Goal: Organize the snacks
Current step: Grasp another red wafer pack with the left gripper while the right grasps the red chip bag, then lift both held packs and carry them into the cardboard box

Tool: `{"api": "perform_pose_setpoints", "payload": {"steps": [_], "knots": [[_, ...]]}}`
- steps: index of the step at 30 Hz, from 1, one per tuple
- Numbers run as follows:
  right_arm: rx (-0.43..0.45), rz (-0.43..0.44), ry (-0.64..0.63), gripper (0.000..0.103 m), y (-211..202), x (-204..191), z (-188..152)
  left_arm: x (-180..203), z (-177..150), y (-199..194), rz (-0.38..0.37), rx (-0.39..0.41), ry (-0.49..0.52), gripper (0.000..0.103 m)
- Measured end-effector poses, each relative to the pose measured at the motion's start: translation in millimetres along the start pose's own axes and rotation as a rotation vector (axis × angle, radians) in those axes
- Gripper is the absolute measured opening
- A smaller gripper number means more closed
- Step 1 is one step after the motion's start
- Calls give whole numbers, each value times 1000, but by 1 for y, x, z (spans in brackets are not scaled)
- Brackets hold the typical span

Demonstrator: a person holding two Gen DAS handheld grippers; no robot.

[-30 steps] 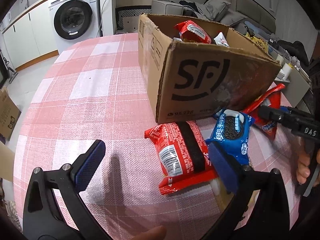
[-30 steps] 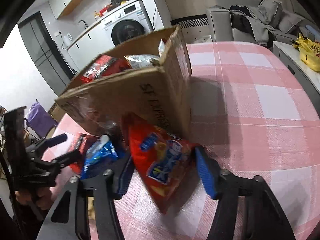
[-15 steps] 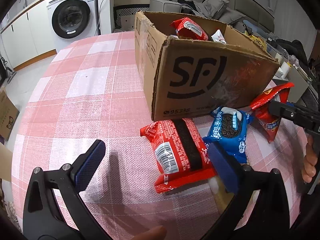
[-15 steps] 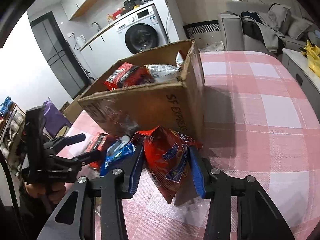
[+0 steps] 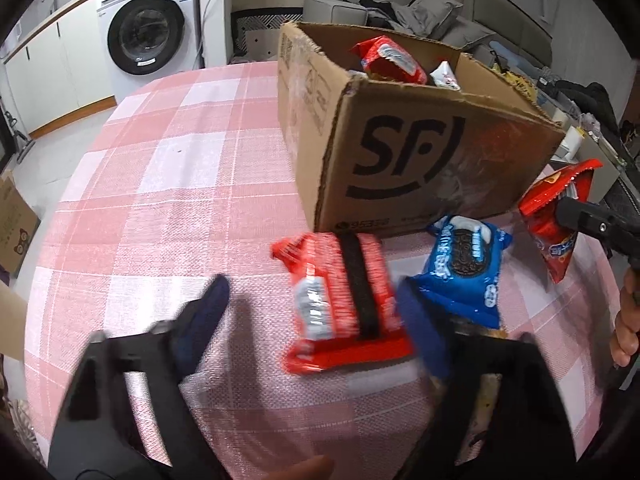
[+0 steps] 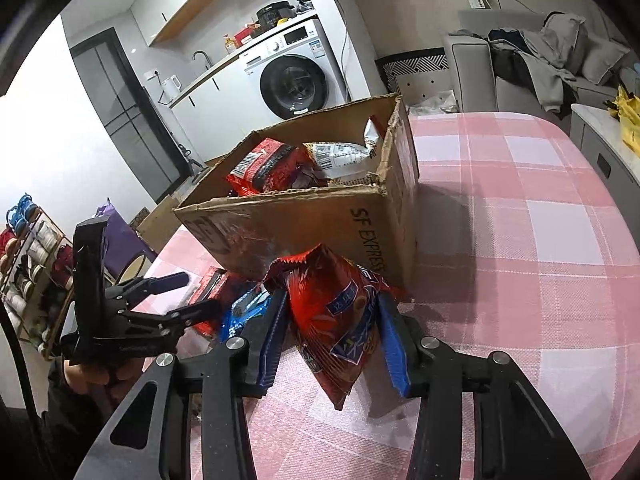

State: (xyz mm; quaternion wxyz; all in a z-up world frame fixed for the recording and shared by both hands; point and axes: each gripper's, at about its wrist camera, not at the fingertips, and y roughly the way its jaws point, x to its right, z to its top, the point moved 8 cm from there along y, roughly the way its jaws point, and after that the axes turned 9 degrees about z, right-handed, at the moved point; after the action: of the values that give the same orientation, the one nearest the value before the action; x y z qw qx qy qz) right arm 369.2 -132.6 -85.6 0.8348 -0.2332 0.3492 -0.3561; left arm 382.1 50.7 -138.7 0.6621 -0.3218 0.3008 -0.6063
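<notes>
My right gripper [image 6: 332,340] is shut on a red chip bag [image 6: 340,316] and holds it lifted above the table, in front of the SF cardboard box [image 6: 320,224]. The bag also shows in the left wrist view [image 5: 556,220]. My left gripper [image 5: 312,308] is open just above a red snack pack with a black band [image 5: 344,300] on the table. A blue Oreo pack [image 5: 464,268] lies to its right. The box [image 5: 420,152] holds a red pack [image 5: 388,60] and a silver pack [image 6: 340,156].
The table has a pink checked cloth [image 5: 160,184]. A washing machine [image 5: 148,36] and cabinets stand behind. A sofa with clothes [image 6: 540,64] lies beyond the table. A shelf [image 6: 28,272] stands at the left in the right wrist view.
My right gripper has closed on the red chip bag and lifted it off the table. My left gripper has moved in towards the red banded pack.
</notes>
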Motion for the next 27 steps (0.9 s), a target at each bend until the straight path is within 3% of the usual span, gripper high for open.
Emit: {"api": "perform_pose_setpoints", "payload": {"steps": [2,7,17,27], "knots": [[1,1,-2,44,0,0,1,3,-2,1,-29,-15,8,45],[12,0,2,44,-3,0,2,8,-1,-6,-27,13,42,44],[59,22,-29,44,-24,-16,13,26,14,-60,-110,136,94,44],[122,44,-68,44,-47,-41,26,18,35,-116,-106,266,43,44]]}}
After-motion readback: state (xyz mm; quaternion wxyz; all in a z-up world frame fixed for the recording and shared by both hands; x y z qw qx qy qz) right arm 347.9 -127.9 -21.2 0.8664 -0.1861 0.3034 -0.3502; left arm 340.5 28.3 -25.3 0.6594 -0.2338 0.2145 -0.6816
